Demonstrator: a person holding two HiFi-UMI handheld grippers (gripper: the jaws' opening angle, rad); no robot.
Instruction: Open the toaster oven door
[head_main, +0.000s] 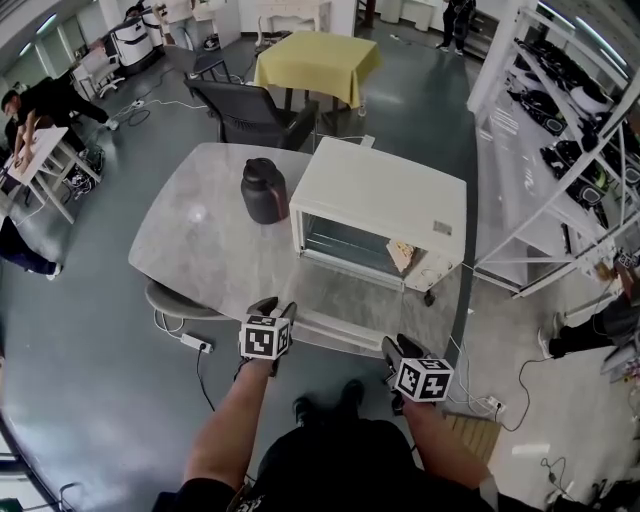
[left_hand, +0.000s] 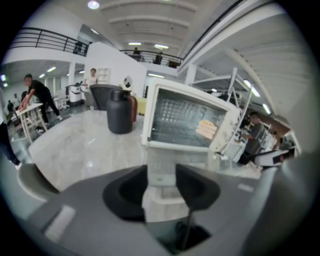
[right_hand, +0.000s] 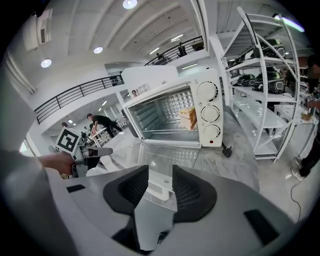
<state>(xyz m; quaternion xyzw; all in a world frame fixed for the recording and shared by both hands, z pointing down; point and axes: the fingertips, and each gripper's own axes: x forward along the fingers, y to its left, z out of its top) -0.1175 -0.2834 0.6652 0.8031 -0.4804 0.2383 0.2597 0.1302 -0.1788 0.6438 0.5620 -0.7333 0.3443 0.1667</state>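
The white toaster oven (head_main: 385, 195) sits on the right half of a grey marble surface (head_main: 200, 230), its front turned toward the person, and its glass door (head_main: 340, 300) already lies folded down flat, reaching out toward the near edge of the surface. The cavity is open to view, with a wire rack inside and a tan piece that looks like bread (head_main: 400, 255) at its right end, next to the column of three control knobs (right_hand: 206, 114). Just to the left of the oven stands a dark jug (head_main: 264, 190), upright, close to it but not touching. The left gripper (head_main: 275, 305) hangs at the near edge of the surface by the door's left front corner, angled downward; its jaws are spread wide and grasp nothing, with the door's white front rim showing through the gap between them. The right gripper (head_main: 393, 348) is near the door's right front corner, also tilted down, its jaws likewise released and empty, the lowered door and its rim lying ahead of them. A white wire shelf rack (head_main: 560, 150) stands on the floor to the right of the surface.
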